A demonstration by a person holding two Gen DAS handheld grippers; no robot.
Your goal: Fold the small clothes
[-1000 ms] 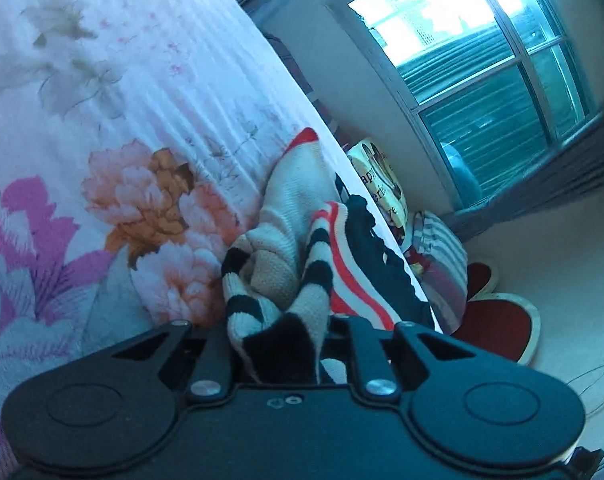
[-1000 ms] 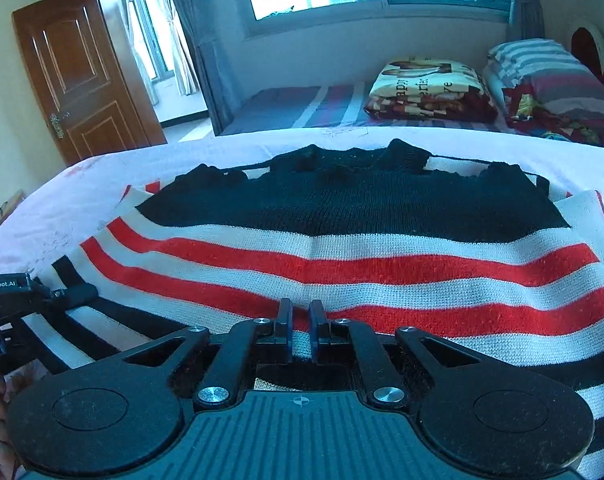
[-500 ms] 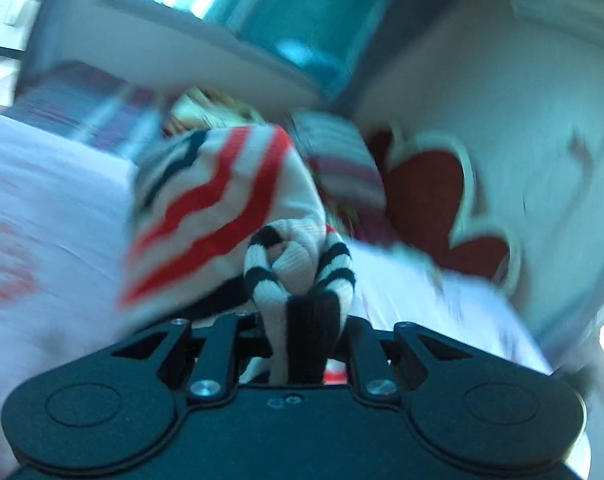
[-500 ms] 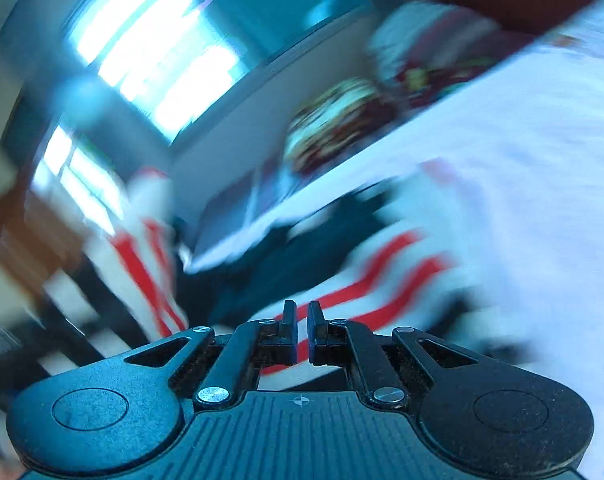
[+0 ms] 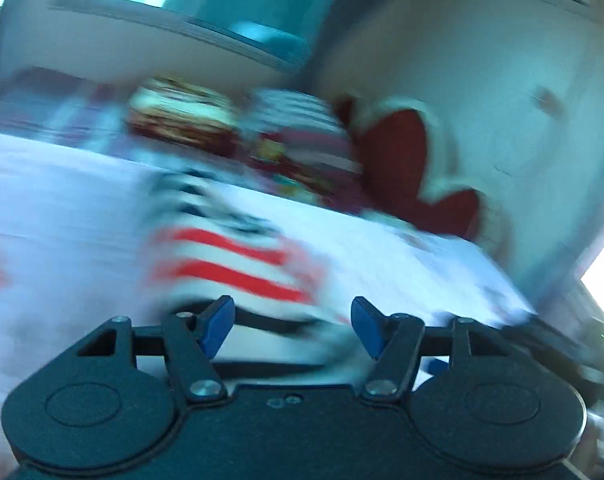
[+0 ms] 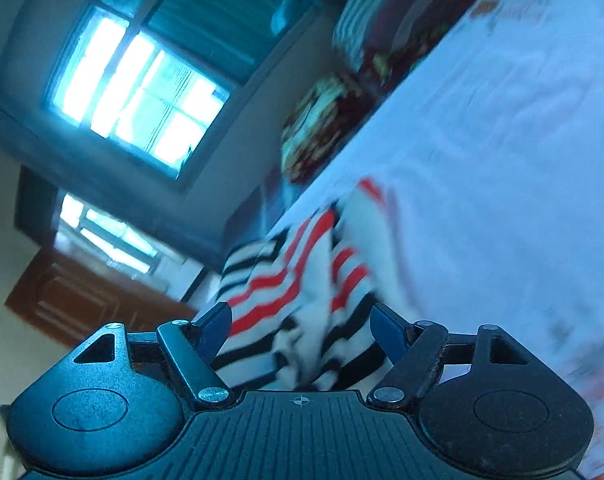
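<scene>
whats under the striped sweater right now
The striped sweater lies on the white floral bedsheet, which shows all around it. What lies directly beneath its folds is covered, and the view is blurred.

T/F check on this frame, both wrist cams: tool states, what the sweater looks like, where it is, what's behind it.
1. The left tool is clamped on the sweater. False: its jaws stand apart and are opening, and the pads press on nothing.
2. The right tool has its jaws apart. True: they are opening, with the sweater showing between them but not pinched.
3. The sweater is plain blue. False: it has red, white and black stripes.
4. The sweater lies on the pale bed sheet. True.
5. A window shows in the right wrist view. True.
6. No pillows are in view. False: blurred pillows lie past the sweater.
</scene>
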